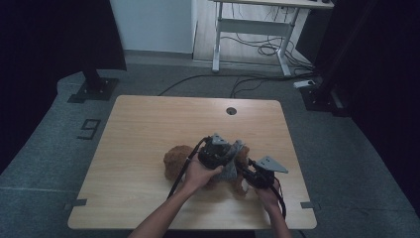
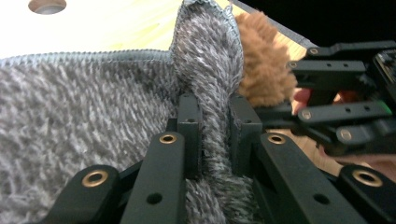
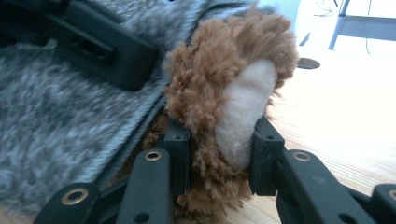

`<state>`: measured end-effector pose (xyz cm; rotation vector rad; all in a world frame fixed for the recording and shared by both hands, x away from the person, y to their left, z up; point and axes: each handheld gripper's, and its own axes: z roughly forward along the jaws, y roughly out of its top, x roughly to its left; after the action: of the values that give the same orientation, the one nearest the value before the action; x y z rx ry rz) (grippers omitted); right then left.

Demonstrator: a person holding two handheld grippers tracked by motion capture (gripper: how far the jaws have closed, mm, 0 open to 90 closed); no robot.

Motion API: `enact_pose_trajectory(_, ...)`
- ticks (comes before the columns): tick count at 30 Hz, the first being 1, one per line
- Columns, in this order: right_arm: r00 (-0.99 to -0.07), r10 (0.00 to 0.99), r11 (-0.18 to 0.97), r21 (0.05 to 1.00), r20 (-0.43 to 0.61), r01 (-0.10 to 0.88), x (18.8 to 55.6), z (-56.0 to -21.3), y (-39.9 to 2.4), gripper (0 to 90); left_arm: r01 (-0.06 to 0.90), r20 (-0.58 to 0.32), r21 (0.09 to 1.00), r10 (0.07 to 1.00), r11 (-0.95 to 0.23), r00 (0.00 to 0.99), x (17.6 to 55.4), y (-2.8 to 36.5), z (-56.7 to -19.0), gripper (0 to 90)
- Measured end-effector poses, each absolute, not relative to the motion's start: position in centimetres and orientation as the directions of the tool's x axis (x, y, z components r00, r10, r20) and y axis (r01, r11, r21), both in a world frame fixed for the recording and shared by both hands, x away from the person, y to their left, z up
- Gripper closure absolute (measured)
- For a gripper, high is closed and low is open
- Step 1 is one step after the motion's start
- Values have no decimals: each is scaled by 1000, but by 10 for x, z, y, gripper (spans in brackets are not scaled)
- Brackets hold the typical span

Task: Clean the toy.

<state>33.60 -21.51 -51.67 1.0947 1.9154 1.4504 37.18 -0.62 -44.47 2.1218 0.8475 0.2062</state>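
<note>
A brown plush toy (image 1: 177,159) lies on the wooden table (image 1: 143,134), partly draped by a grey fuzzy cloth (image 1: 232,162). My left gripper (image 2: 212,135) is shut on a raised fold of the grey cloth (image 2: 205,84), held over the toy in the high view (image 1: 218,153). My right gripper (image 3: 219,158) is shut on a brown plush paw (image 3: 233,93) with a cream pad. In the high view the right gripper (image 1: 250,174) sits just right of the left one. The brown paw (image 2: 264,70) and the right gripper's black jaws also appear at the right of the left gripper view.
A round cable hole (image 1: 231,110) sits near the table's far edge. Beyond the table stand a white desk frame (image 1: 247,29) with cables on the floor and two dark stand bases (image 1: 91,89). Bare tabletop lies at the left and far side.
</note>
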Motion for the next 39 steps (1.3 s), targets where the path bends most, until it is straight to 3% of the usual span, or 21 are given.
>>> enact_pose_trajectory(9, -542, 838, 132, 940, 64, 314, 336, -522, -218, 681, 489, -87, 759, 677, -430, 731, 360, 34, -447, 780)
enact_pose_trajectory(15, -561, 822, 104, 946, 92, 308, 338, -525, -220, 686, 542, -205, 773, 679, -330, 705, 360, 78, -453, 780)
enact_pose_trajectory(25, -572, 817, 126, 947, 71, 297, 337, -525, -218, 695, 531, -188, 805, 736, -264, 650, 350, 125, -440, 776)
enact_pose_trajectory(32, -570, 819, 128, 948, 65, 291, 337, -524, -219, 695, 597, -292, 787, 760, -155, 581, 350, 176, -457, 776)
enact_pose_trajectory(39, -568, 821, 127, 949, 63, 288, 337, -524, -219, 695, 616, -301, 777, 783, -129, 544, 346, 197, -465, 773)
